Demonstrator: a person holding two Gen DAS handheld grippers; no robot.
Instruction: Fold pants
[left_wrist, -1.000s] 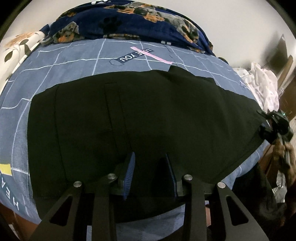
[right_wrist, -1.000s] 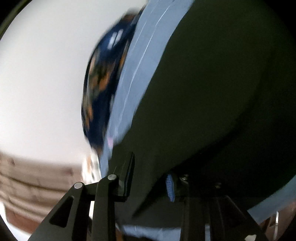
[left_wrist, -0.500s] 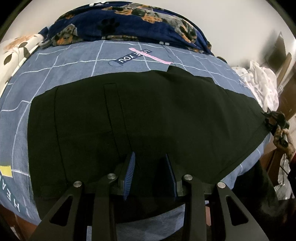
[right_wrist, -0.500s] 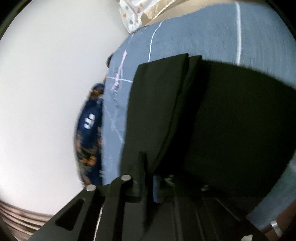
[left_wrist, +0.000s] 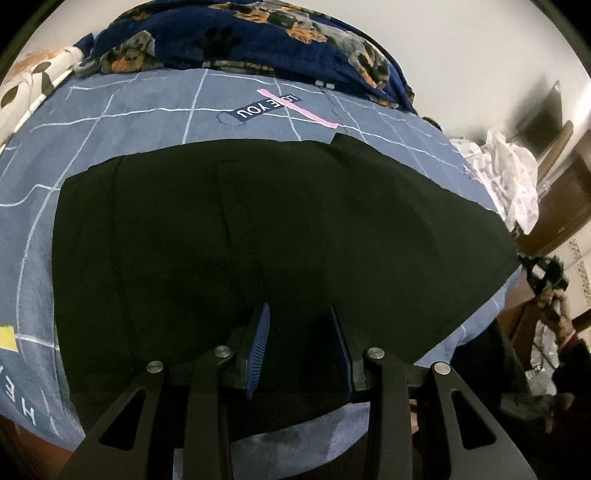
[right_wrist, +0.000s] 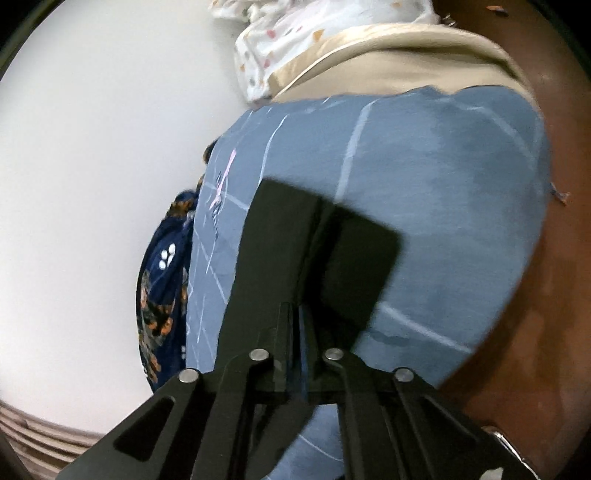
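Black pants (left_wrist: 258, 240) lie spread flat on a blue grid-print bed sheet (left_wrist: 147, 110). My left gripper (left_wrist: 299, 343) rests at their near edge; its blue pads stand apart, with black cloth lying between and under them, and nothing is pinched. At the pants' right end, a hand holds my right gripper (left_wrist: 546, 273). In the right wrist view that gripper (right_wrist: 295, 317) is shut on the edge of the pants (right_wrist: 280, 240), and the end of the leg stretches away from the fingers over the sheet (right_wrist: 443, 177).
A dark blue dog-print blanket (left_wrist: 258, 33) is heaped along the far side of the bed by the white wall. A white patterned cloth pile (left_wrist: 509, 177) lies at the right end. Beige bedding (right_wrist: 388, 62) and the brown wooden bed edge (right_wrist: 535, 332) border the sheet.
My right gripper closed on the end of the pants and swung around, so its view now looks along the bed. The left gripper and the spread pants stayed where they were.
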